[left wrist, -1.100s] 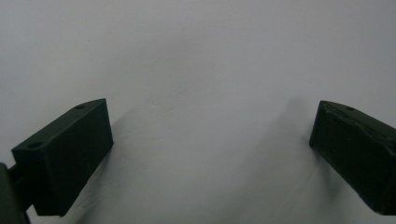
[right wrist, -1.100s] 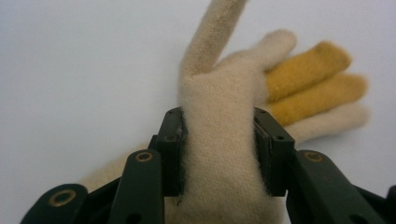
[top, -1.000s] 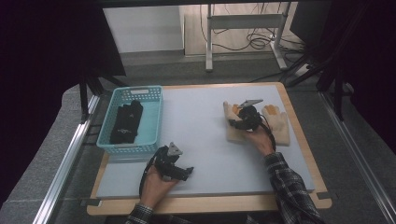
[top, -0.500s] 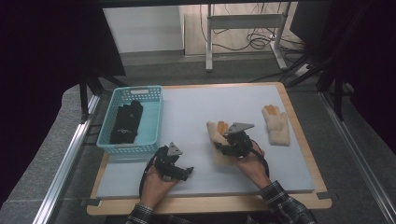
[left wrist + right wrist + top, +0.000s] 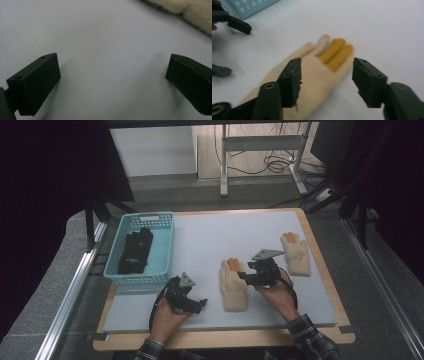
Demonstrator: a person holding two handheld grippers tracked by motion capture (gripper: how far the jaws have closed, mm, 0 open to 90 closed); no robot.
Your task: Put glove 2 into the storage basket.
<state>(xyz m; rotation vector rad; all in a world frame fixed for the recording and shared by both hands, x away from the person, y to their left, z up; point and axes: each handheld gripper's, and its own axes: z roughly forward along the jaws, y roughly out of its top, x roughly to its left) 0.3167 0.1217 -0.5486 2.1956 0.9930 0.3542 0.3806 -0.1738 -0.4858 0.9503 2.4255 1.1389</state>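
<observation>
A cream glove with orange fingertips (image 5: 233,285) lies flat on the white mat, fingers pointing away from me. My right gripper (image 5: 243,277) hovers at its right edge, open; in the right gripper view (image 5: 327,77) the glove (image 5: 319,75) lies below the spread jaws, held by neither. Its twin, a second cream glove (image 5: 296,253), rests farther right. My left gripper (image 5: 199,304) stands open near the mat's front, just left of the glove. In the left gripper view (image 5: 112,82) bare mat lies between its jaws, with the glove's fuzzy edge (image 5: 190,10) at the top right.
A teal basket (image 5: 165,245) at the left of the table holds black gloves (image 5: 134,252). The white mat (image 5: 220,235) covers a wooden tabletop (image 5: 320,245). Metal rails run along both sides of the table.
My right gripper carried the cream glove from the right side to the middle front of the mat, and its jaws now stand open over it. The left gripper stayed put.
</observation>
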